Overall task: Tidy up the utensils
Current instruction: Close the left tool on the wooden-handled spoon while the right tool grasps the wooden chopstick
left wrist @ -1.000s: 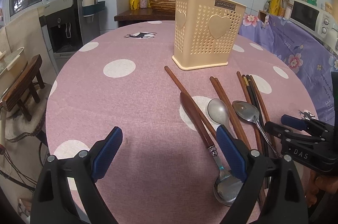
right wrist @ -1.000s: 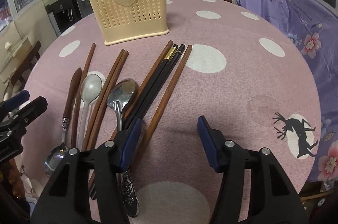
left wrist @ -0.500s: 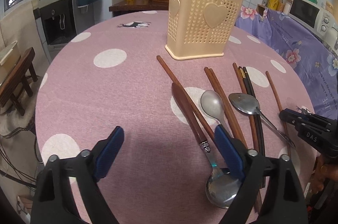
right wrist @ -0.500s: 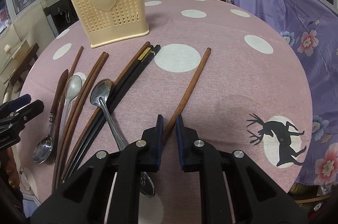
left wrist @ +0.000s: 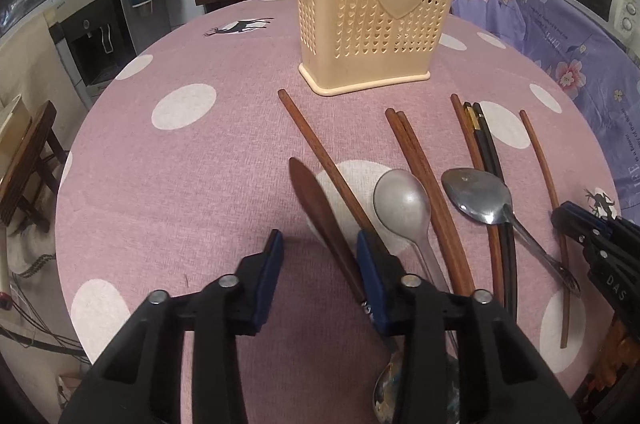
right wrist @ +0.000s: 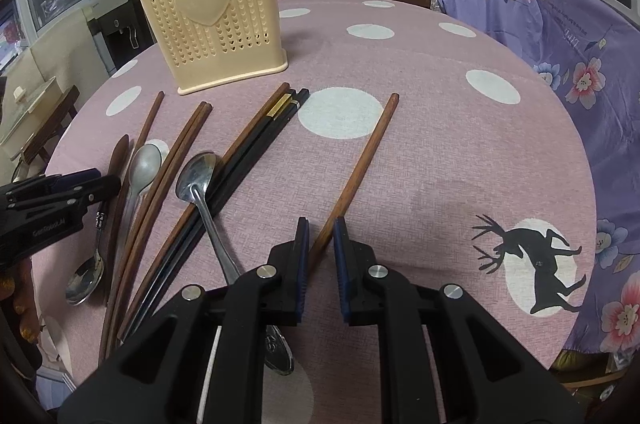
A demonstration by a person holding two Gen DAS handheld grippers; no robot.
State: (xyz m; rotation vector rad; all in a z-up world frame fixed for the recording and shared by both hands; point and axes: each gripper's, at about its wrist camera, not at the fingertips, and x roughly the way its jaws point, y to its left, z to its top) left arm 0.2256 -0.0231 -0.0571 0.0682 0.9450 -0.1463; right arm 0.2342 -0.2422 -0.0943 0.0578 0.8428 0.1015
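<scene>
Right now both grippers have changed state compared with a second ago. The right gripper (right wrist: 321, 224) stood wide over the pile then; now its jaws are narrow and clamped on the near end of a single brown chopstick (right wrist: 362, 164), which has been pulled clear of the bundle and lies alone, angled toward the far right of the tabletop (right wrist: 460, 144). It looks held but not yet lifted.

The left gripper (left wrist: 318, 244) was wide too; its jaws are closing at this moment around the wooden handle (left wrist: 320, 204) of a spoon near the front edge. The right pad (left wrist: 370, 256) looks about at the handle, the left pad is still apart from it, so no grip yet. That spoon's metal bowl (left wrist: 388, 400) pokes out below the gripper body.

Still loose on the tabletop: a lone chopstick (left wrist: 320, 148), a pair of brown chopsticks (left wrist: 424, 176), two metal spoons (left wrist: 404, 202) (left wrist: 478, 194), and a black pair (left wrist: 490, 152) with one more brown stick beside it.

The holder (left wrist: 372, 20), a perforated beige basket with heart cutouts, stands upright toward the far edge; its inside is not visible, so its contents cannot be told.

Judgement: two picks are being set up in parallel. The next step is probably lifting each piece and dropping it into the holder. Risk: the chopstick is gripped at its end, so it may swing on lifting.
</scene>
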